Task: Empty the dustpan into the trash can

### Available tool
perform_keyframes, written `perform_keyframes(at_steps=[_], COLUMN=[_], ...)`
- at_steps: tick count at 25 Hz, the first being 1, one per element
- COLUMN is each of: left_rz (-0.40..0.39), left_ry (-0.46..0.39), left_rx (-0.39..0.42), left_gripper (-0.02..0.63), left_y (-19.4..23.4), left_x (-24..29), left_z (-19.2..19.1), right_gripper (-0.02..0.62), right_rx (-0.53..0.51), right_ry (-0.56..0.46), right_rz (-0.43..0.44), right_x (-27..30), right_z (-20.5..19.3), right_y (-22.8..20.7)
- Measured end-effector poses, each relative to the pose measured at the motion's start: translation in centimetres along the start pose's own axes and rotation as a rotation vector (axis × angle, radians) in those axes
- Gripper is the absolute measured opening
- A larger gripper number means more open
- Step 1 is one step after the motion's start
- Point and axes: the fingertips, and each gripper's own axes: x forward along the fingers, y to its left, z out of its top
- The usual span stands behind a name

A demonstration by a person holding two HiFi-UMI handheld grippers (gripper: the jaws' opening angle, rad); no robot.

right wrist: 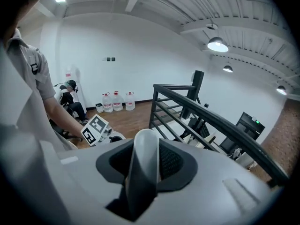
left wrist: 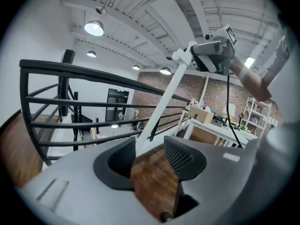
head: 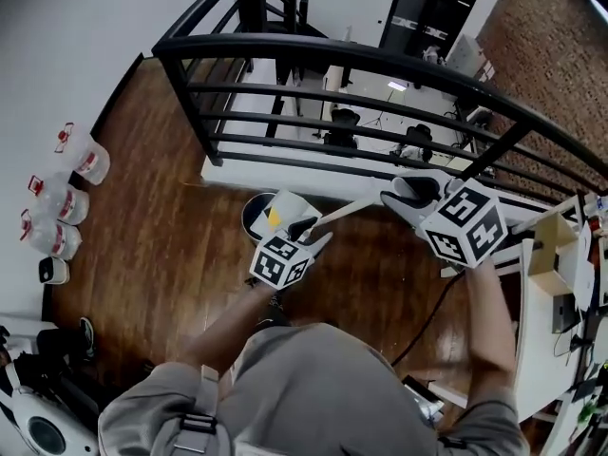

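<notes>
At the trash can [head: 253, 218], the right gripper [head: 407, 196] holds the dustpan [head: 285, 209], jaws pinching its handle [right wrist: 143, 158]. The left gripper's [head: 309, 233] jaws stand spread, gripping nothing.

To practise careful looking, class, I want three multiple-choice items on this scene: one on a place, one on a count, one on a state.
1. Where is the dustpan?
A. over the trash can beside the railing
B. on a white table
C. behind the person

2. How many water jugs are in view?
A. one
B. three
C. five

3. What is the right claw doing?
A. hanging open and empty
B. shut on a jug
C. shut on the dustpan's handle

Answers:
1. A: the head view shows the white scoop above the dark can.
2. B: three stand in a row at the left of the head view.
3. C: the right gripper view shows the handle clamped between its jaws.
</notes>
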Motion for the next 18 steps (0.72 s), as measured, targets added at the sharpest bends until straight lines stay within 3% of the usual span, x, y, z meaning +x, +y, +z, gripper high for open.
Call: perform_keyframes(at_steps=[3,7,10,12,18], left_rz=[-0.013,-0.028,0.006,0.007,0.004], left_ry=[-0.041,-0.07,-0.087,-0.075,-0.093], left_rx=[0.113,0.239,0.28,0.301,0.273], left_gripper=[0.249,0.265,0.07,0.073,0.066], left_y=[0.6,0.9,2.5,3.4,6.5], left_x=[1.8,3.9,4.0,4.0,3.1], left_z=[2.6,5.4,6.9,7.2,9.3], right_gripper=[0.112,0.112,0.115,0.118,0.193], right_rx=[-0.023,-0.053,-0.081,-0.09,-0.038], right_ry=[0.023,0.055,0.072,0.054,-0.329], right_rz=[0.023,0.033,0.032,0.027,-0.071], right_x=[1.8,3.3,4.3,4.6,1.6], right_z=[2.4,5.1,6.4,7.2,14.2], right_y=[0.9,1.9,2.1,1.9,-0.5])
